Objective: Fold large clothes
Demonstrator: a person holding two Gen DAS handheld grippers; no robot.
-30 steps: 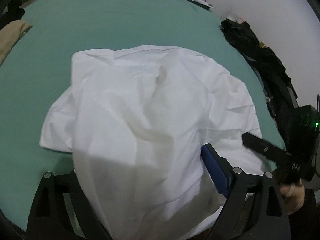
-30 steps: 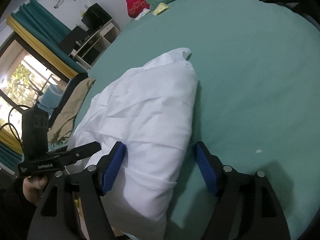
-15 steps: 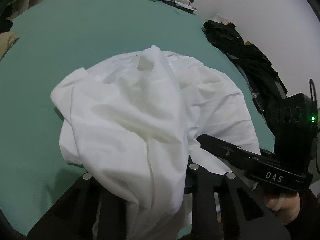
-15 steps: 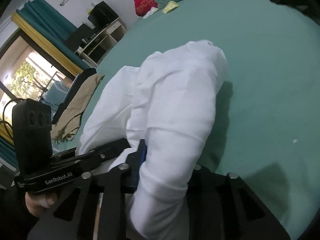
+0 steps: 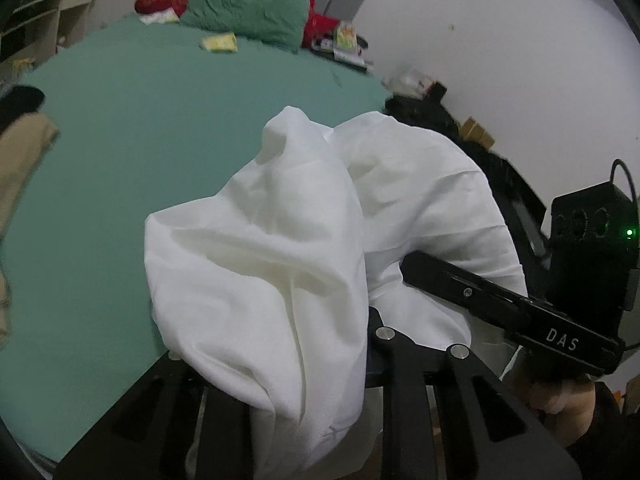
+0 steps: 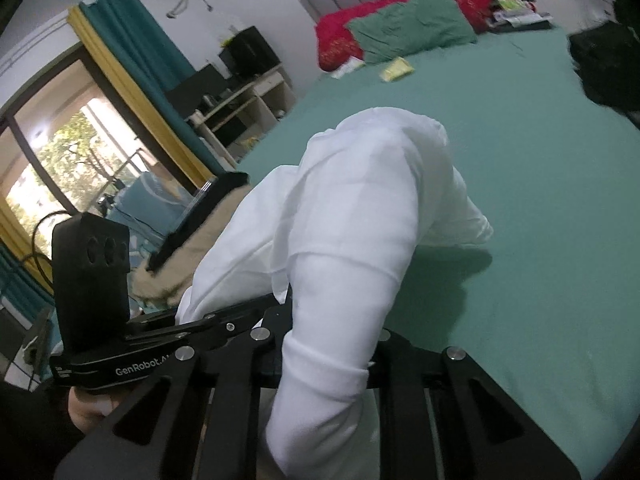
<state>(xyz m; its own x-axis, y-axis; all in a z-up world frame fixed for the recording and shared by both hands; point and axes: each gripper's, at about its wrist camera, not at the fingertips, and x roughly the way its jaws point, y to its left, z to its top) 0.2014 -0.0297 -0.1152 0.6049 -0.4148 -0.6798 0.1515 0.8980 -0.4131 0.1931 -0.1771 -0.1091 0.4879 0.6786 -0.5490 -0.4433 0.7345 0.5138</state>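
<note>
Bed (image 5: 132,148): the landmark; a wide green sheet fills most of both views, headboard end at the top.
White garment (image 5: 276,280): bunched and lifted off the bed's near edge, only its far folds trailing down toward the sheet (image 6: 460,232); it drapes over both grippers.
Black clothes (image 5: 436,116): a dark heap on the bed's right edge.
Green pillow (image 6: 412,28): at the head of the bed, against a red pillow (image 6: 340,40).
Left gripper (image 5: 320,364): at the bed's near edge, jaws nearly together, clamped on a thick fold of the white garment.
Right gripper (image 6: 328,356): just beside the left one, jaws closing tight on a rolled fold of the same cloth.
Yellow packet (image 5: 219,43): on the sheet just before the pillows.
</note>
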